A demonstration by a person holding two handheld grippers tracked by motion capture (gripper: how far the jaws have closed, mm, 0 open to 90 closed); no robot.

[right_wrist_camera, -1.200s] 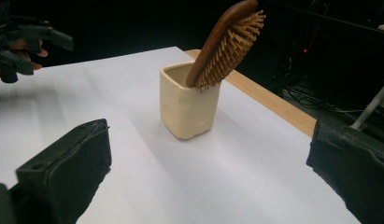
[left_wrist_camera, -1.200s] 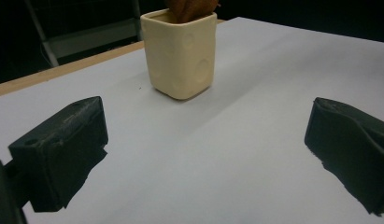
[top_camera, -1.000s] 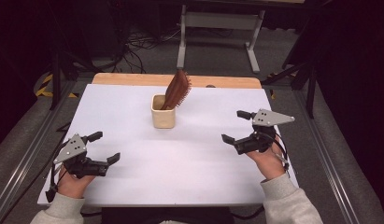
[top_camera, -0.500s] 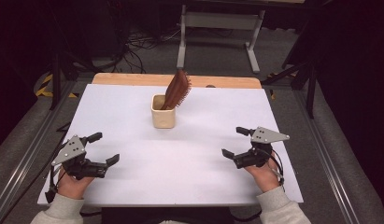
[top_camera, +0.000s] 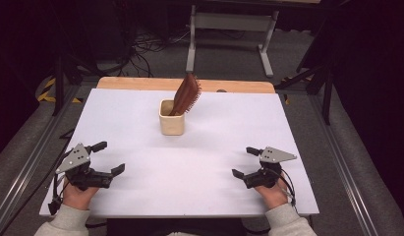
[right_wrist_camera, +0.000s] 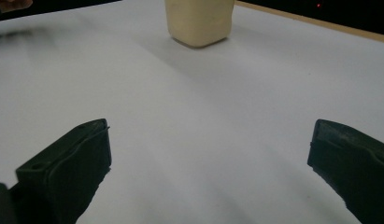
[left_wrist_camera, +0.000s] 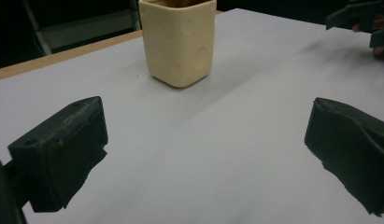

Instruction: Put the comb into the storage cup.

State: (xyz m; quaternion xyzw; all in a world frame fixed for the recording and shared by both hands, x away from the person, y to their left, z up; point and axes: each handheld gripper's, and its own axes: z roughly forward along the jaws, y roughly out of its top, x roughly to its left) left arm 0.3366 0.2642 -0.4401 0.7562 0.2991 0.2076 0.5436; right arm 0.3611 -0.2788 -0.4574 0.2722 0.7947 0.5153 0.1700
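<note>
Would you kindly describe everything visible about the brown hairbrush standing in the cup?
The hairbrush looks like brown wood, with an oval head whose bristles face right in the high view. It stands handle-down in the cream cup, leaning right against its rim, the handle hidden inside. The cup sits at the far middle of the white table. Neither gripper touches the brush.

Brown hairbrush (top_camera: pixel 186 95) in cream cup (top_camera: pixel 171 124) — tilted.
</note>
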